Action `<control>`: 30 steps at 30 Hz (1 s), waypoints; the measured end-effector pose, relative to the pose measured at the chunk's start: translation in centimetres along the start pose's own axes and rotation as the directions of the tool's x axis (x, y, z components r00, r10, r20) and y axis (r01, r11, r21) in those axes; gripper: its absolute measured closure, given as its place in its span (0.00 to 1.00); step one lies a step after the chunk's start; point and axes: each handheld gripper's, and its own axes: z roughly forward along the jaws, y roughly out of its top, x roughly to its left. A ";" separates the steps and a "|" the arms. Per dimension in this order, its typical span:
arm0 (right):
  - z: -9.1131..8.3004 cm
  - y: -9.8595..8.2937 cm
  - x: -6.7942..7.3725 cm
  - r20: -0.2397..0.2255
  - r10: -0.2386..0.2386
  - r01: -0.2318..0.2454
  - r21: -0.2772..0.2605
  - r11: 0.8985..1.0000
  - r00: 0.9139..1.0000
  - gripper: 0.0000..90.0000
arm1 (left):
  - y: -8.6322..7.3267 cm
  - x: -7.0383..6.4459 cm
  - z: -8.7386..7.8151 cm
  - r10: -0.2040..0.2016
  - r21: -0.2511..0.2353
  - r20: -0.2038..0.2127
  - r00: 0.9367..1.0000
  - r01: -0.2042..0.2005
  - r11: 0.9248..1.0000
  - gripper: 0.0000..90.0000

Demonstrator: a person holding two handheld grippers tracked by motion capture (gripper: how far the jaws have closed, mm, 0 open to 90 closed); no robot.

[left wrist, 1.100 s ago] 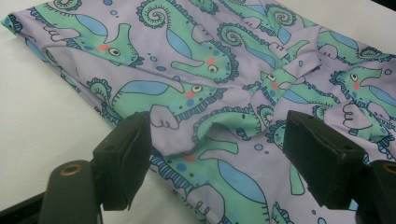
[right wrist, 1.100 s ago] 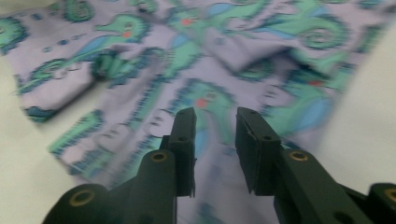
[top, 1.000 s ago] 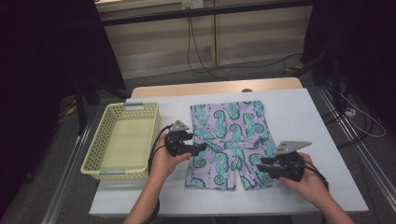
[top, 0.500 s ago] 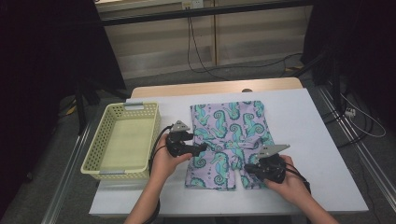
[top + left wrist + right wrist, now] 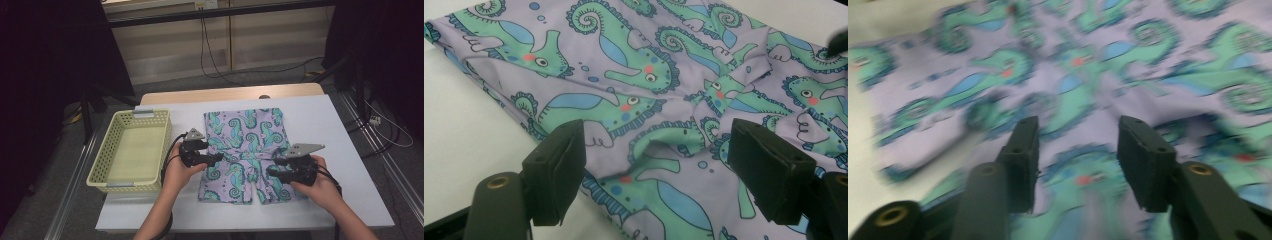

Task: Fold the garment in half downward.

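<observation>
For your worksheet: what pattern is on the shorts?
Green-and-blue seahorses on lilac shorts, clearest in the left gripper view.

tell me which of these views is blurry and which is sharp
Right gripper view: motion-smeared, the seahorse-print shorts streaked and soft, the right gripper open. Left gripper view: crisp, print edges clean between the open jaws of the left gripper. High view: evenly lit white table, dark surroundings, yellow basket clear.
</observation>
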 end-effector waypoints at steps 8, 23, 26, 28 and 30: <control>0.7 0.8 -3.8 0.114 0.053 -0.047 -0.056 0.997 0.992 0.48 | 0.4 0.5 0.5 0.005 -0.004 -0.021 1.000 -0.005 1.000 0.24; 3.3 1.1 -6.0 0.131 0.114 -0.111 -0.031 0.993 0.985 0.53 | 1.5 0.7 2.4 0.022 0.000 -0.049 0.999 -0.022 1.000 0.36; 3.9 0.8 -6.1 0.130 0.103 -0.104 0.001 0.995 0.986 0.55 | 1.2 0.7 3.1 0.026 0.017 -0.045 0.999 -0.025 1.000 0.41; 4.1 0.7 -6.2 0.128 0.104 -0.106 0.008 0.994 0.986 0.56 | 0.7 0.7 3.5 0.039 0.061 -0.040 0.998 -0.036 0.997 0.46; 4.4 0.6 -6.3 0.131 0.102 -0.106 0.020 0.994 0.986 0.59 | 0.4 0.7 3.7 0.035 0.073 -0.032 0.999 -0.032 0.997 0.48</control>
